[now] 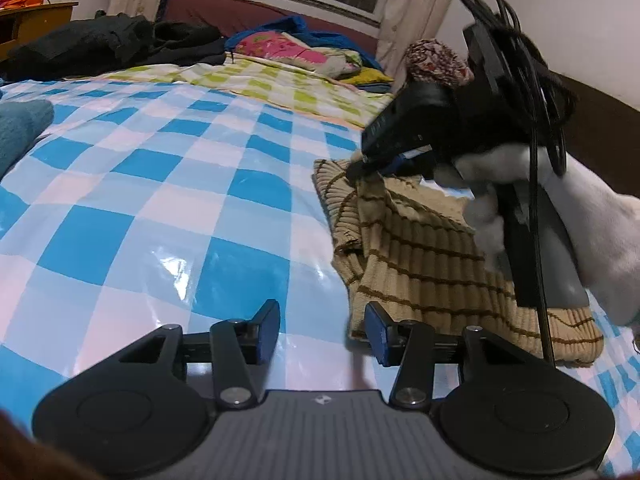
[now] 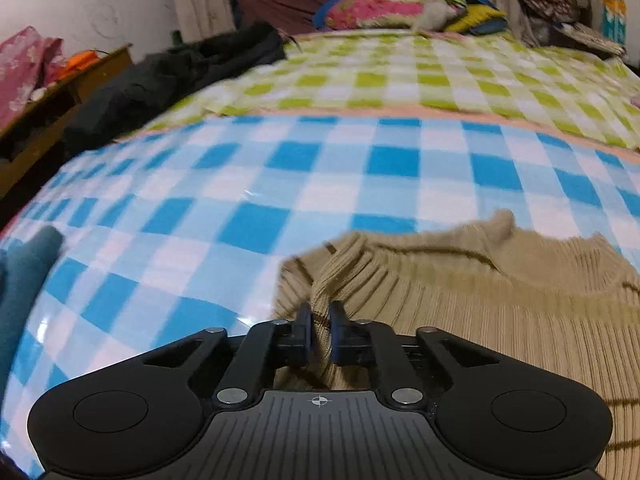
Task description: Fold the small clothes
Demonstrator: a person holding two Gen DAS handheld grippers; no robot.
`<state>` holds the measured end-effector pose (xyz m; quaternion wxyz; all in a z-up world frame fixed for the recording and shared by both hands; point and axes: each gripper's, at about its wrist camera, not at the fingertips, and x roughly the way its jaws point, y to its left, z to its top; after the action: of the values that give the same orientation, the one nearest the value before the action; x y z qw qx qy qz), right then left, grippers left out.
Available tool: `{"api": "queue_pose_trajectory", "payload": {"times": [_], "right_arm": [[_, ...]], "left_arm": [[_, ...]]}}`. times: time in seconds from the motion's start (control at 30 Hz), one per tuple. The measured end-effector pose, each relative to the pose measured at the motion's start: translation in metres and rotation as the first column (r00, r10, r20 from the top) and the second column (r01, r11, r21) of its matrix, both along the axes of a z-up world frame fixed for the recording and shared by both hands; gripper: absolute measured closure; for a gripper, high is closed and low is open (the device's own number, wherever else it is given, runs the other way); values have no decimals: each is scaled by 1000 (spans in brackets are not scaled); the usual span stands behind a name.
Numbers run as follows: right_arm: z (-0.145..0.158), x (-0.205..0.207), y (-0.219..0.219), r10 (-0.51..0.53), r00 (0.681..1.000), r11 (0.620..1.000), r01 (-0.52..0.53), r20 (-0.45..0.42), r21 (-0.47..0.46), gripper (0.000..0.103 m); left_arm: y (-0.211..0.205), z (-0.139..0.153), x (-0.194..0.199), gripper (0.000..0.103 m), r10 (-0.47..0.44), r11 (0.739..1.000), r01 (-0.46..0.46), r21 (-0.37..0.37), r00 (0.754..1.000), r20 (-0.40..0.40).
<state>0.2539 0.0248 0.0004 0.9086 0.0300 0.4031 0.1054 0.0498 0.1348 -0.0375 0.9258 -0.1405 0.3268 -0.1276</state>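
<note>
A tan ribbed sweater with brown stripes (image 1: 420,248) lies crumpled on the blue-and-white checked sheet (image 1: 160,184), to the right in the left wrist view. My left gripper (image 1: 324,326) is open just above the sheet. Its right fingertip (image 1: 376,332) sits at the sweater's near left edge, and only sheet shows between the fingers. The right gripper (image 1: 358,170), held by a hand in white (image 1: 600,240), pinches the sweater's far part and lifts a fold. In the right wrist view my right gripper (image 2: 320,316) is shut on a ridge of the sweater (image 2: 500,312).
A teal cloth (image 1: 20,132) lies at the left edge of the sheet. Behind it are a green checked sheet (image 2: 440,76), black clothes (image 1: 112,44), bright pillows (image 1: 280,46) and a wooden desk (image 2: 80,76). The blue checked sheet left of the sweater is bare.
</note>
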Motion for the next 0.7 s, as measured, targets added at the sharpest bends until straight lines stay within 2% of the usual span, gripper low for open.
{"api": "queue_pose_trajectory", "payload": {"times": [0.13,0.27,0.37,0.4,0.43,0.5,0.63,0.7], "right_arm": [[7,8,8,-7,999,1000,6,34,15,95],[-12,20,15,-12,1000,999,12,-4,-41,94],[-15,19,15,-10,1000,999,9,-12,-35,89],[-12,19,15,-7,1000,1000,6,-19,-25,83],[-9,20,16,-1,1000,1000,0,-31,-14,72],[-4,19,21,11,1000,999,-12,-23,-31,64],[-7,18,41,32,999,988,-33,-11,-152,63],[-13,18,45,28,999,985,-31,-20,-167,63]], "left_arm": [[1,2,-2,49,2,1000,-2,-6,1000,20],[0,1,-4,47,0,1000,1,-8,1000,18],[0,1,-4,47,-8,1000,8,-15,1000,17],[1,1,-4,47,-11,1000,11,-18,1000,18],[1,1,-5,47,-12,1000,13,-21,1000,20],[3,1,-5,47,-11,1000,12,-24,1000,25],[7,1,-7,47,-5,1000,6,-21,1000,30],[9,0,-7,47,-2,1000,3,-23,1000,27]]}}
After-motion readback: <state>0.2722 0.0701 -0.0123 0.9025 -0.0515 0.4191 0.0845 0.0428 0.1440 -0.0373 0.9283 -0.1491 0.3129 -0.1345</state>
